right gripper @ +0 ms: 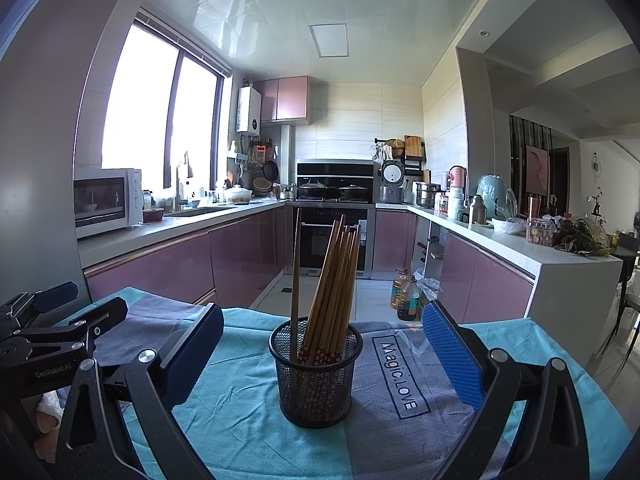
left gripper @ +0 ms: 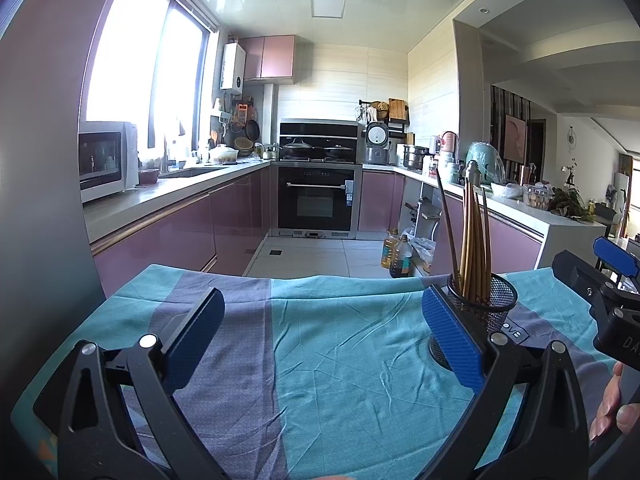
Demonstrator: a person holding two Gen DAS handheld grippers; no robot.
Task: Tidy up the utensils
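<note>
A black mesh holder (right gripper: 316, 372) stands upright on the teal and grey cloth (right gripper: 404, 420), with several wooden chopsticks (right gripper: 332, 280) standing in it. It is centred ahead of my right gripper (right gripper: 320, 360), which is open and empty, its jaws wide on either side of the holder and a little nearer the camera. In the left wrist view the holder (left gripper: 486, 304) sits just behind the right finger (left gripper: 452, 340) of my left gripper (left gripper: 320, 340), which is open and empty over bare cloth (left gripper: 340, 360). The chopsticks (left gripper: 472, 236) lean slightly.
The right gripper body (left gripper: 600, 300) shows at the right edge of the left wrist view; the left gripper body (right gripper: 52, 328) shows at the left of the right wrist view. Beyond the table edge are kitchen counters, an oven (right gripper: 332, 236) and oil bottles (right gripper: 406, 292) on the floor.
</note>
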